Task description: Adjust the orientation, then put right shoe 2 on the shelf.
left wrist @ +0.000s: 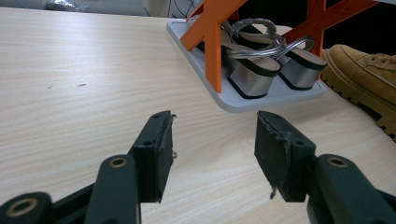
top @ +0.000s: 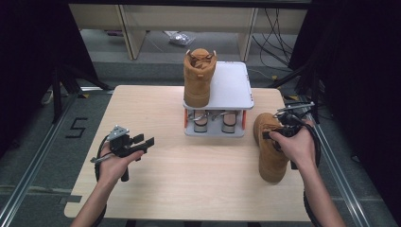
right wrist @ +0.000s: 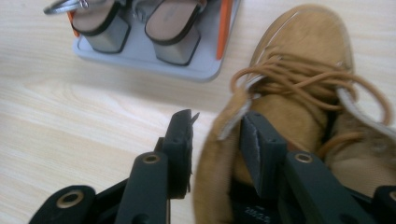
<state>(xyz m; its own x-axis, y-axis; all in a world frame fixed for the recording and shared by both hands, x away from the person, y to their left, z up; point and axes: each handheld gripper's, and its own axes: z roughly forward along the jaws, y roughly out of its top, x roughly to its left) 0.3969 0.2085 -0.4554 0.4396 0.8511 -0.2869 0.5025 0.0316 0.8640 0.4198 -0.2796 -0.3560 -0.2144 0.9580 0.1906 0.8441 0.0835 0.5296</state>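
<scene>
At the lower right of the high view, the right gripper (top: 280,134) is reaching into the collar of the tan suede lace-up boot (top: 270,149), which is standing on the pale wooden table (top: 189,179) just right of the small white two-tier shoe rack (top: 231,87). In the right gripper view one jaw is sitting inside the boot opening and the other outside, straddling the collar wall (right wrist: 217,154), apparently so it can be pinched and lifted; the pads are not visibly pressing on it yet. The matching tan boot (top: 198,75) is standing on the rack's top shelf, silver block-heel sandals (top: 215,120) below. The left gripper (top: 142,142) is hovering at lower left, jaws apart on nothing, seemingly waiting
</scene>
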